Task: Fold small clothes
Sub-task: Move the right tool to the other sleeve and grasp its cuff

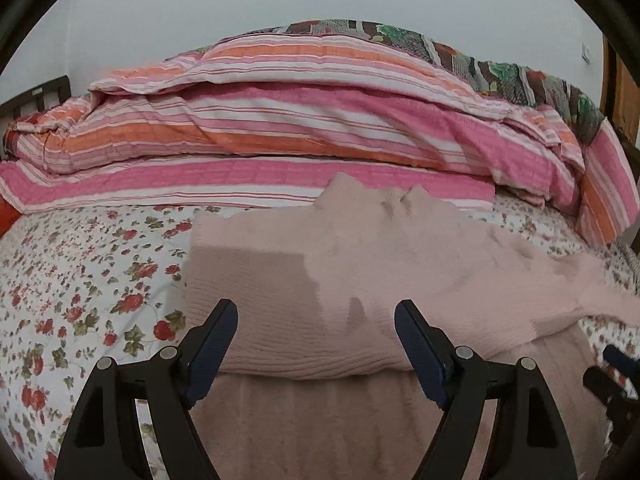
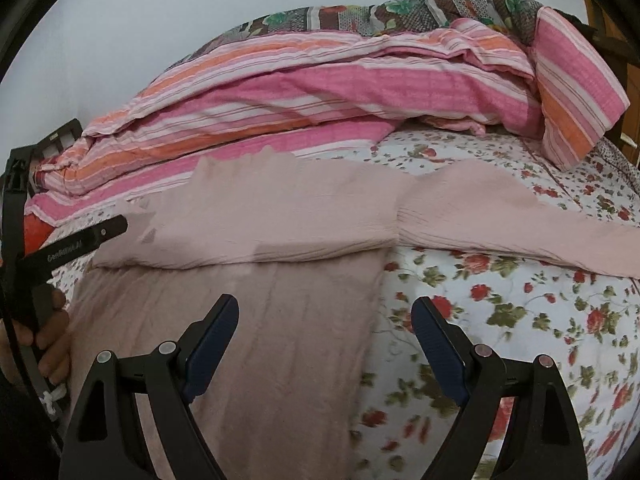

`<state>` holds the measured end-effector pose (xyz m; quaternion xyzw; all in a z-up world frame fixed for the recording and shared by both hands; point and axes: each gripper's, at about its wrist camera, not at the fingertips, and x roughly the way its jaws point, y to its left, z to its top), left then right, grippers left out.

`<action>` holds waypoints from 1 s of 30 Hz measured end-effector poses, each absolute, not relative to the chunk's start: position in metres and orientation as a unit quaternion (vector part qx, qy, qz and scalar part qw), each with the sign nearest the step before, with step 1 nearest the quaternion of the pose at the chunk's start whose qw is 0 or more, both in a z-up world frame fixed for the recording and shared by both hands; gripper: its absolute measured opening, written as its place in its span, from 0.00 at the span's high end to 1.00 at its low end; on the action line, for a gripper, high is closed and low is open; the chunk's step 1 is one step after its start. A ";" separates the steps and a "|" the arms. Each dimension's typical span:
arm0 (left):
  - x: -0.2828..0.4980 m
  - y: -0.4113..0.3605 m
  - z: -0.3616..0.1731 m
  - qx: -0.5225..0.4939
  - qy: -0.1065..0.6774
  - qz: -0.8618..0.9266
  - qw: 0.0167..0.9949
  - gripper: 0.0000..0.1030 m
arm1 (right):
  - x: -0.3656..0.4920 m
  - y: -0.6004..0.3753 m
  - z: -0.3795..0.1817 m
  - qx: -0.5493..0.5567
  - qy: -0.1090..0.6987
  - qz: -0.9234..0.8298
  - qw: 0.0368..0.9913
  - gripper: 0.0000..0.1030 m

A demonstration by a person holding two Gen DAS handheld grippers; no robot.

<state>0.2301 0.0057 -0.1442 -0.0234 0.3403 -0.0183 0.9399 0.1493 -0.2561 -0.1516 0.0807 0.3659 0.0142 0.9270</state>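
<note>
Two open hand-held grippers [image 1: 316,328] [image 2: 325,326], pink garment [image 2: 248,216]

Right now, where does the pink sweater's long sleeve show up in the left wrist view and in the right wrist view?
Left wrist view: the sleeve runs off toward the right edge, blurred.
Right wrist view: the sleeve lies stretched across the upper right, over the floral bedsheet.
Shared landmark: the striped pink quilt heaped behind the sweater.
</note>
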 end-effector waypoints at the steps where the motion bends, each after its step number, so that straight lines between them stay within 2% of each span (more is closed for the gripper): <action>1: 0.229 0.006 -0.145 -0.022 0.341 -0.019 0.940 0.23 | 0.150 -0.255 -0.153 0.081 0.368 0.012 0.926 0.15; 15: 0.223 0.032 -0.146 -0.067 0.337 -0.020 0.939 0.19 | 0.146 -0.256 -0.155 0.100 0.363 0.008 0.926 0.15; 22: 0.222 0.044 -0.144 -0.088 0.330 -0.014 0.940 0.19 | 0.144 -0.252 -0.151 0.087 0.355 0.014 0.931 0.19; 25: 0.222 0.047 -0.144 -0.092 0.329 -0.015 0.940 0.19 | 0.142 -0.257 -0.151 0.091 0.352 0.013 0.932 0.24; 30: 0.223 0.053 -0.140 -0.092 0.323 -0.008 0.942 0.19 | 0.141 -0.260 -0.148 0.093 0.359 0.025 0.928 0.44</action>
